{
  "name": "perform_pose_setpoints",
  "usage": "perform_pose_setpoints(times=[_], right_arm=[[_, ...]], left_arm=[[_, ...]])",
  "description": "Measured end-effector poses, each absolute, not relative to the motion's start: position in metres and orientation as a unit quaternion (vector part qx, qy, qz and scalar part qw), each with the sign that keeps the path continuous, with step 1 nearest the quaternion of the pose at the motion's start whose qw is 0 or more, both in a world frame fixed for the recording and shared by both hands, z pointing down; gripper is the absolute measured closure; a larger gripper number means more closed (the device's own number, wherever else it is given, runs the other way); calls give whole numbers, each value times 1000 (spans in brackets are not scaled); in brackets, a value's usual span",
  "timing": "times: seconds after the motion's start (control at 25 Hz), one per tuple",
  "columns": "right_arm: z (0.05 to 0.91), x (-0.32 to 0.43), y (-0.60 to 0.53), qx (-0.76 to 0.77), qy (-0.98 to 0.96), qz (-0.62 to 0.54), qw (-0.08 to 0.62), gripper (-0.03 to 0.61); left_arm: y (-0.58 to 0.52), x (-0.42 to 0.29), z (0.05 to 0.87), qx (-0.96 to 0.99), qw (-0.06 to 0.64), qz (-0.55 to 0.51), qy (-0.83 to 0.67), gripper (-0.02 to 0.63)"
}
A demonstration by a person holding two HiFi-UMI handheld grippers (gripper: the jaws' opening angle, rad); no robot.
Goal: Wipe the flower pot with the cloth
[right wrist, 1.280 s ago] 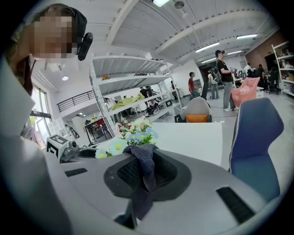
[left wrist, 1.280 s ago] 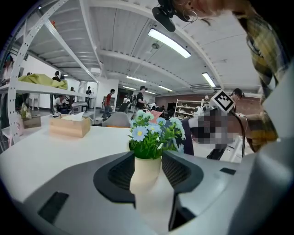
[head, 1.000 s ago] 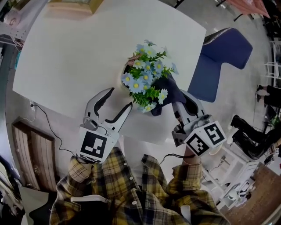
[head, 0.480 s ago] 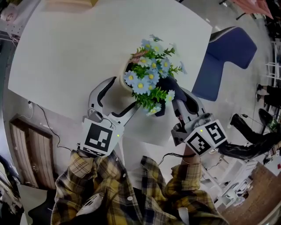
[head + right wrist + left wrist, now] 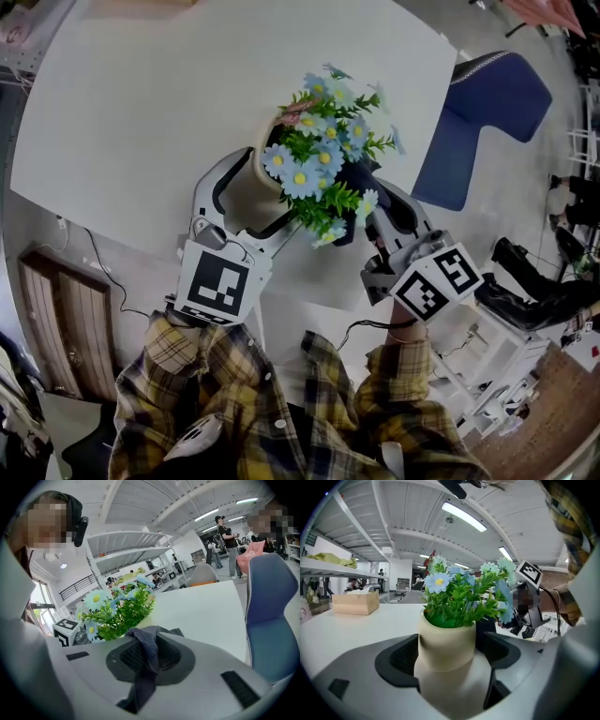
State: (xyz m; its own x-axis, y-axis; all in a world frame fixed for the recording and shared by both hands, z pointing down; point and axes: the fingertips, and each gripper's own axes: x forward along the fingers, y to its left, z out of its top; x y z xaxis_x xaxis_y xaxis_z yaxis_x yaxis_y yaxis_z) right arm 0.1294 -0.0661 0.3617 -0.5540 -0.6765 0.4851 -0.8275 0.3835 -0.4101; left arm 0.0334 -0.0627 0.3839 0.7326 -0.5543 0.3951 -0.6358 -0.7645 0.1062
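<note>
Flower pot (image 5: pixel 242 192), smooth, beige and round, stands near the white table's (image 5: pixel 141 112) front edge, between the left gripper's (image 5: pixel 267 190) 2 spread jaws, which have just been opening. Blue daisies (image 5: pixel 323 155) crowd above it. The right gripper (image 5: pixel 380 214) clenches a dark knit cloth (image 5: pixel 361 183) beside them, with a blue chair (image 5: pixel 478 122) beyond.

In the head view, the flower pot (image 5: pixel 247 192) was largely covered by its flowers (image 5: pixel 319 159), and the cloth (image 5: pixel 354 181) was mostly hidden behind them. The blue chair (image 5: pixel 269 620) was cut off by the right gripper view's edge.
</note>
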Motion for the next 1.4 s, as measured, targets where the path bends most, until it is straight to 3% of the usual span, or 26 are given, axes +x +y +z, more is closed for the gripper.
perform_pose_setpoints(times=[0.68, 1.4], right_arm=[[384, 92, -69, 411, -835, 343, 129, 563], [390, 105, -97, 423, -817, 369, 133, 563]], left_arm=[[-76, 31, 386, 915, 86, 177, -353, 203], [-75, 30, 389, 921, 82, 186, -333, 210]])
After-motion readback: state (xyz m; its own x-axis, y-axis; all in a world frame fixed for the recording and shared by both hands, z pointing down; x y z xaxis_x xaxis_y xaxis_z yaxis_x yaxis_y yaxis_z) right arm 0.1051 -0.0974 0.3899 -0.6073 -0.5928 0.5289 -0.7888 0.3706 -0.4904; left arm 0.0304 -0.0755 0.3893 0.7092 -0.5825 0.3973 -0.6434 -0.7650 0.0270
